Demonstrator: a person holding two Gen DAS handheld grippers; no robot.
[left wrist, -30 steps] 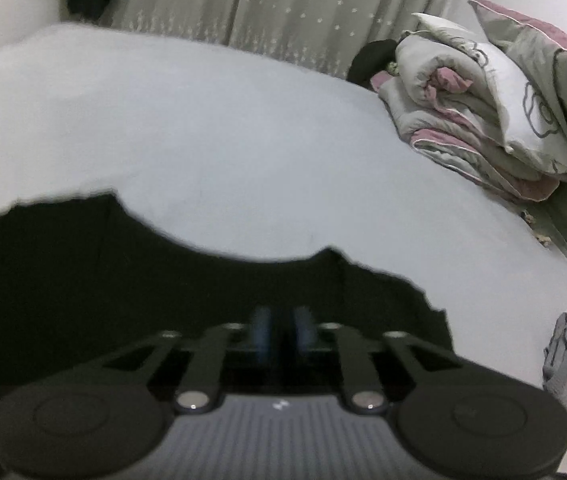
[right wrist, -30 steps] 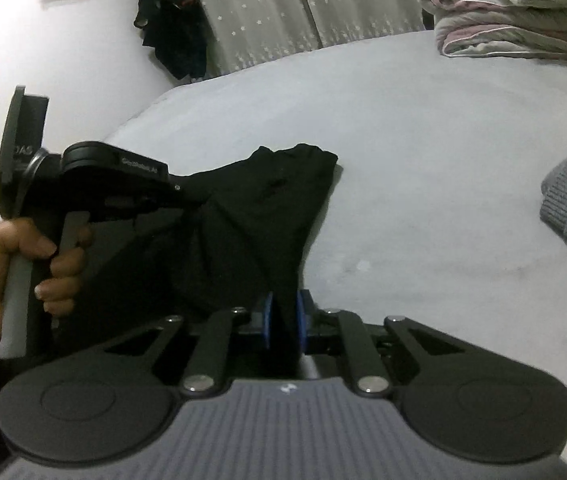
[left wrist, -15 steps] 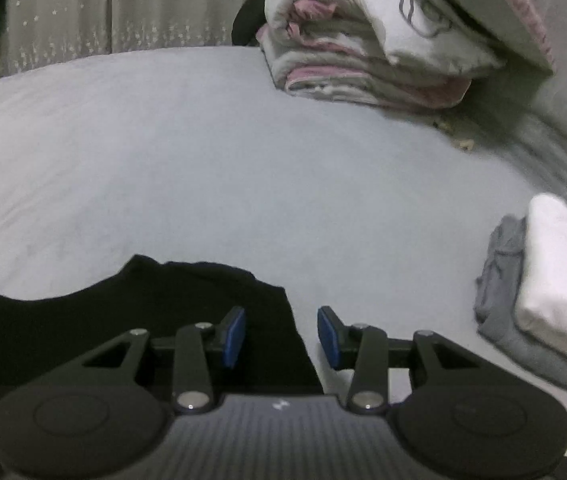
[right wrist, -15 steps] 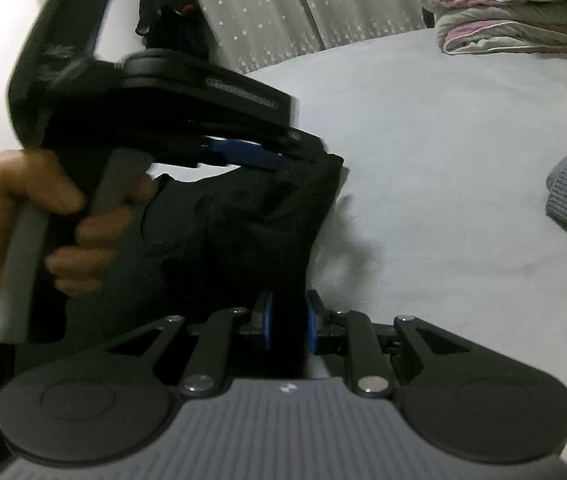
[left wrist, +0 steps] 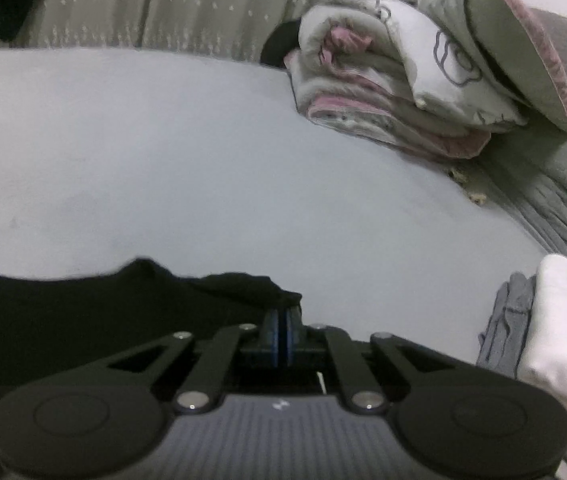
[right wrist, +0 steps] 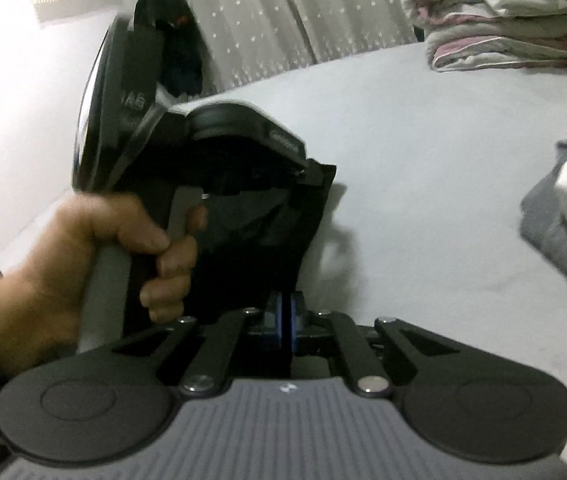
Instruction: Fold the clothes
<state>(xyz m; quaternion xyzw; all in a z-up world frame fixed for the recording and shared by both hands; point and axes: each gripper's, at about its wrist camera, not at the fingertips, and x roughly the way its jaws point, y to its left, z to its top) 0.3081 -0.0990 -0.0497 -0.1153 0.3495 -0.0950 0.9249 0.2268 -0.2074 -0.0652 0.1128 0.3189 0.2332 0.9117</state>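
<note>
Left gripper [left wrist: 282, 320]: my jaws are clamped tight on a bunched corner of the black garment [left wrist: 83, 312], blue pads pressed together with the cloth pinched at their tips. The rest of the garment spreads flat on the bed [left wrist: 203, 168] from there toward 9 o'clock in my left wrist view.

Right gripper [right wrist: 285, 316]: jaws also closed, black fabric caught between the pads. In that view the garment rises from the jaws toward 12 o'clock, lifted in a fold up to the left gripper's tip.

The person's left hand [right wrist: 95, 256] wraps the left gripper's handle at 9 o'clock in the right view, a dark sleeve at the wrist.

At 3 o'clock, near me: a folded white garment [left wrist: 559, 332] stacked on a folded grey garment [left wrist: 503, 324], both on the bed, well apart from the black one.

Further out, 1 o'clock: a rolled duvet [left wrist: 383, 92], grey and pink, with a pillow [left wrist: 503, 36] leaning on it.

Far edge, 11 to 12 o'clock: dotted curtain [left wrist: 163, 4]. Dark clothing [right wrist: 179, 48] hangs in front of it.
</note>
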